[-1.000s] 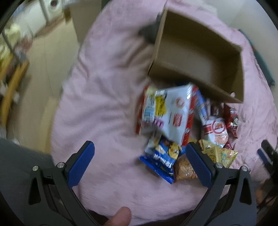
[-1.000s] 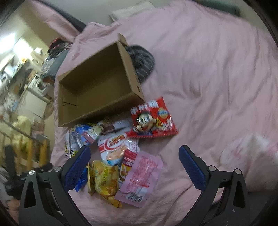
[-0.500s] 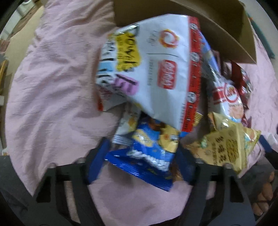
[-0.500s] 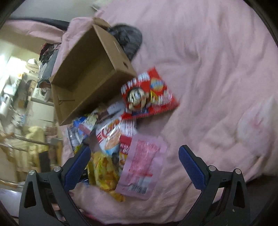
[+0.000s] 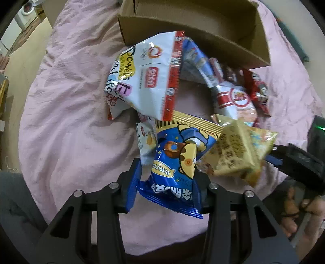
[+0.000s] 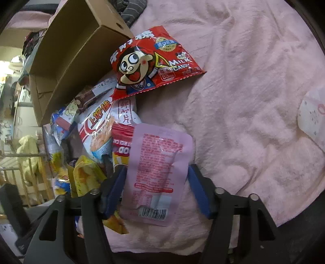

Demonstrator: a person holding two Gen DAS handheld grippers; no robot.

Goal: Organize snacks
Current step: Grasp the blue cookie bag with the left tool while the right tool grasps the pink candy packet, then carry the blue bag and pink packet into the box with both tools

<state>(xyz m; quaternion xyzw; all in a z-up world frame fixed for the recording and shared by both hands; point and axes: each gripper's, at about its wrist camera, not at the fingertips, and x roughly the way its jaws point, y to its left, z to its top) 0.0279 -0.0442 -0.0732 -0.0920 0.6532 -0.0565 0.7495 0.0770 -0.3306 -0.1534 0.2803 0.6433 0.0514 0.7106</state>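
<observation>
One cardboard box [image 5: 203,30] sits on one pink bed [image 5: 71,132]. Beside it lies a heap of roughly ten snack packets: one blue [image 5: 174,170], one pink [image 6: 158,172], one red milk-candy bag [image 6: 152,61], one large white bag [image 5: 146,77]; the exact total is unclear.

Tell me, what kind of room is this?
Probably a bedroom at home. The snacks lie on a soft pink blanket spread like a bed cover, a washing machine stands in the background, and a cardboard box sits on the blanket.
</observation>
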